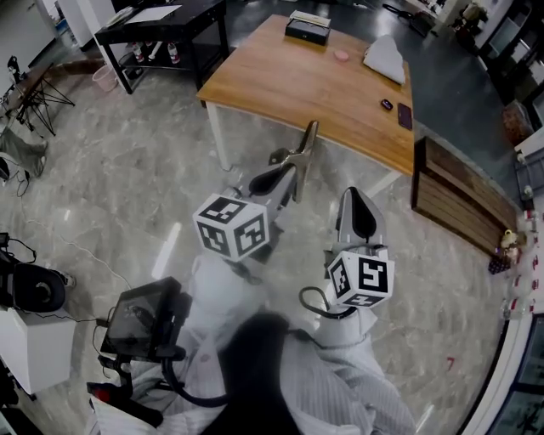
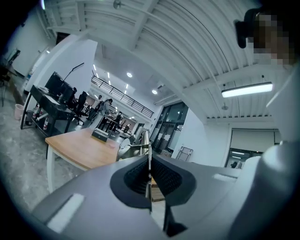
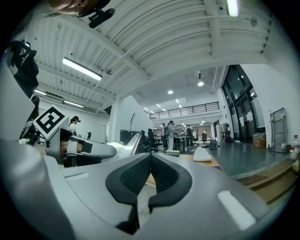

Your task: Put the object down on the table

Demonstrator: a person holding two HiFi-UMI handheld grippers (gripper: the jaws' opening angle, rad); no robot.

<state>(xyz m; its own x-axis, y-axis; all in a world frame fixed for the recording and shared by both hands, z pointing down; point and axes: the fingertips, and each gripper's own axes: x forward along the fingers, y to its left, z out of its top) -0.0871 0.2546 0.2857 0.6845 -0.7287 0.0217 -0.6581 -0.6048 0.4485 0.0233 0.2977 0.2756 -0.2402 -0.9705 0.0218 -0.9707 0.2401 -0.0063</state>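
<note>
The thin metal tool (image 1: 303, 157) sits pinched edge-on between the jaws of the left gripper (image 1: 289, 180), held in the air over the floor (image 1: 127, 170), short of the wooden table (image 1: 323, 93). It looks stiff, light and slick, so a flat grip near its lower end suits it. The right gripper (image 1: 355, 197) is clenched on nothing.

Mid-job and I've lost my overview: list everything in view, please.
table: one, wooden, ahead of the grippers
box: one, black, table's far edge
pink item: one, small, on the table
white bag: one, table's right end
phone: one, dark, table's near right edge
desk: one, black, far left
wooden panel: one, brown, on the floor right of the table
metal piece: one, silvery, in the left gripper
left gripper: grey, shut on the metal piece
right gripper: grey, shut, empty
</note>
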